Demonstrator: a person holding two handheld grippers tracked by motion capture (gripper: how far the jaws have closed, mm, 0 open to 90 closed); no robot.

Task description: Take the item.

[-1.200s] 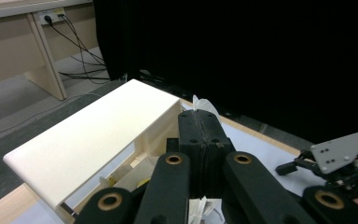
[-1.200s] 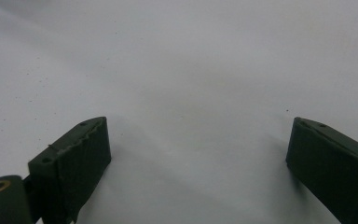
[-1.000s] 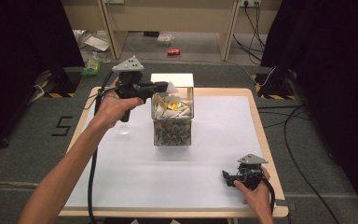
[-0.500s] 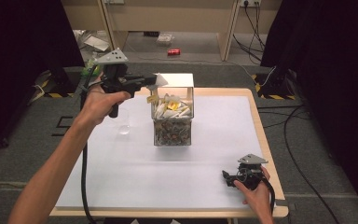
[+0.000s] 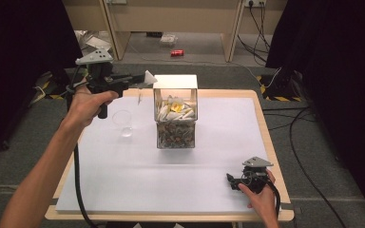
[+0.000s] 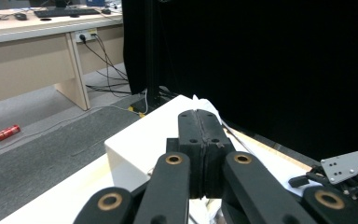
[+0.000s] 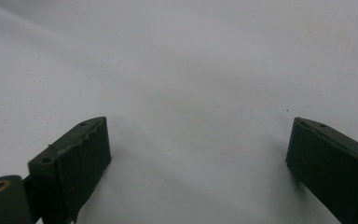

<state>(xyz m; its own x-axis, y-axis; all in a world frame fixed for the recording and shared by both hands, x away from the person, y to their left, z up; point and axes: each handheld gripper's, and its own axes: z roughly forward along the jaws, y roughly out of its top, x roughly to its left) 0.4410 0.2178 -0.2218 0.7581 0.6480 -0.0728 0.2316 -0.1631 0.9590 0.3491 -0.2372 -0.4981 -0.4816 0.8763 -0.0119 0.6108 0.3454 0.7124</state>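
A clear box [image 5: 175, 127] stands mid-table with its white lid [image 5: 175, 81] raised at the back; white and yellow packets lie on top inside, brownish ones below. My left gripper [image 5: 140, 81] hovers left of the box's top, shut on a small white packet [image 5: 149, 77]. The left gripper view has the jaws pressed together [image 6: 200, 127] with the packet's white edge [image 6: 206, 103] poking out beyond them. A clear plastic cup [image 5: 122, 123] stands upright on the table below the left gripper. My right gripper [image 5: 231, 180] rests at the front right, open [image 7: 198, 140] over the bare white table top.
The white table top [image 5: 218, 142] has a wooden rim. On the floor behind lie a red can [image 5: 177, 52], cables [image 5: 261, 19] and desk legs. Black curtains hang at both sides. A cable [image 5: 78, 180] trails from the left gripper along the forearm.
My left gripper has lifted away from the top of the box and drawn back to the left with a white packet in its jaws. The right gripper has stayed put.
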